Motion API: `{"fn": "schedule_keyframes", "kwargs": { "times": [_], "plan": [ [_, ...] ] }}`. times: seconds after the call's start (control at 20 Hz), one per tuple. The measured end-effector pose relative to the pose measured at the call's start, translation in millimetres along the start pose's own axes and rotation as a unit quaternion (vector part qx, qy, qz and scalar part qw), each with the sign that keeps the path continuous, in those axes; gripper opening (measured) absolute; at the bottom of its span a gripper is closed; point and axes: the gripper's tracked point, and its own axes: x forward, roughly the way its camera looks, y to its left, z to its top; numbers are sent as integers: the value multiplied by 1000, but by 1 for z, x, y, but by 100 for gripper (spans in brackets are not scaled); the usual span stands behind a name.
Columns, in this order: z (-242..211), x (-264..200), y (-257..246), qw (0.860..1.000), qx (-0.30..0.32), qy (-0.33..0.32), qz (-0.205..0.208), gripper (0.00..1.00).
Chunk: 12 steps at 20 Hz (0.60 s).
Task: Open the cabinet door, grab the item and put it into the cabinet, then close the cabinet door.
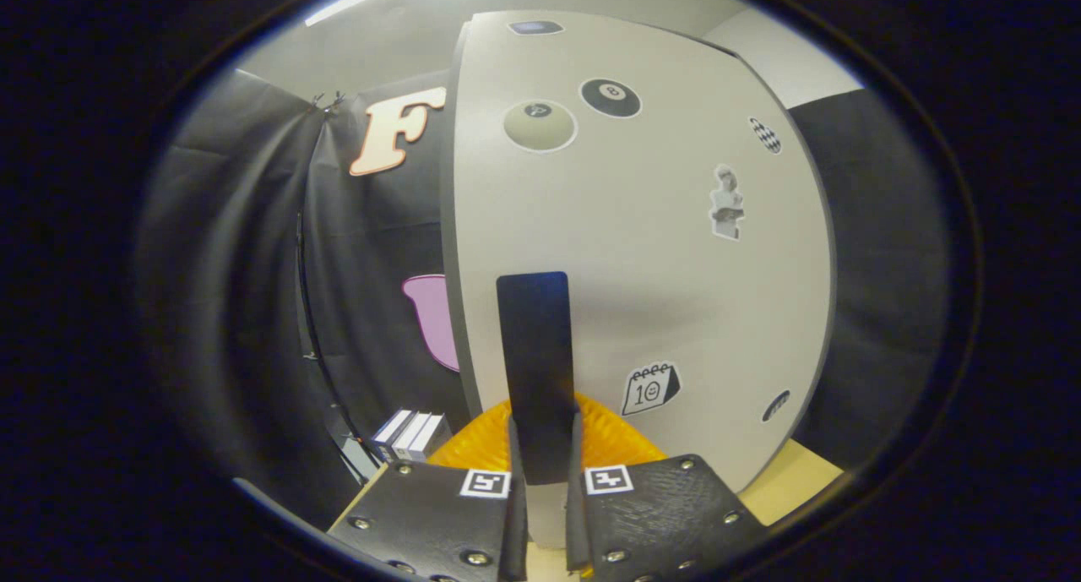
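- Gripper (545, 472) clenched on the black handle (534, 371) of the cabinet door (642, 252), one finger on each side, pads pressed to its lower end.
- Held level and pointed straight at the door face, handle rising upright from between the fingers; no wrist or sleeve to be seen.
- Grip low on the handle: likely to slide off its bottom tip if pulled downward rather than along the door's swing.
- Door's left edge standing free against the booth cloth, so probably partly swung; a pull off the hinge arc could twist the handle out of the fingers or jolt the cabinet.
- Orange ridged item (473, 447) just beyond the fingertips, at the foot of the door on the surface (785, 489); could be knocked by the door's lower edge or the fingers.
- Small boxes (410, 434) left of the item, near the cloth, within reach of a wide swing.
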Motion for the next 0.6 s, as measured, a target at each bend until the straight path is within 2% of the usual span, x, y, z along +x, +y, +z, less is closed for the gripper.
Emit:
{"fn": "schedule_keyframes", "kwargs": {
  "times": [0.4, 0.6],
  "plan": [
    [6, -114, -59, 1000, 26, 12, -10, 18],
    [6, -150, -95, 999, 32, 10, -33, 17]
  ]
}}
